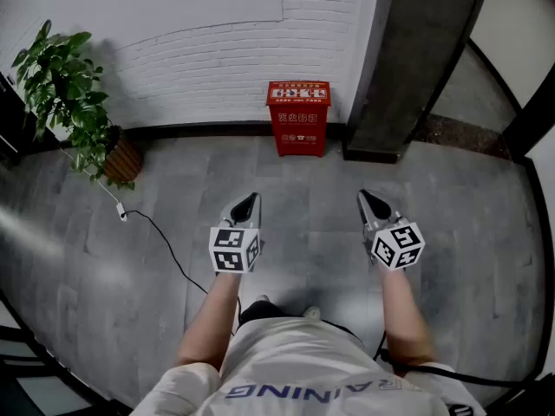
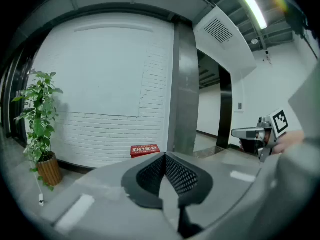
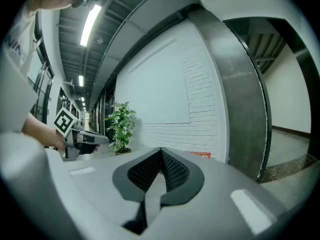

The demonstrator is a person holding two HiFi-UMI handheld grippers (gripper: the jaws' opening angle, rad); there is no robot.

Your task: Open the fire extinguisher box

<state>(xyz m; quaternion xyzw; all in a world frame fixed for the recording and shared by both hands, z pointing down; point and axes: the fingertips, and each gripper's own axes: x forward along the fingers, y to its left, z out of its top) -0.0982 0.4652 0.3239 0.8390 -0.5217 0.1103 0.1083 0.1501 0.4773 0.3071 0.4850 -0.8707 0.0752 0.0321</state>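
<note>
A red fire extinguisher box (image 1: 298, 117) stands on the floor against the white brick wall, lid down. It shows small and far off as the red box (image 2: 145, 149) in the left gripper view and as a red strip (image 3: 200, 155) in the right gripper view. My left gripper (image 1: 253, 199) and right gripper (image 1: 365, 197) are held side by side in the air, well short of the box, pointing toward it. Both have their tips together with nothing between them. The other gripper (image 2: 255, 133) shows at the right of the left gripper view.
A potted plant (image 1: 74, 107) in a wicker pot stands at the left by the wall. A black cable (image 1: 165, 241) runs across the grey tiled floor. A dark pillar (image 1: 408, 68) rises just right of the box.
</note>
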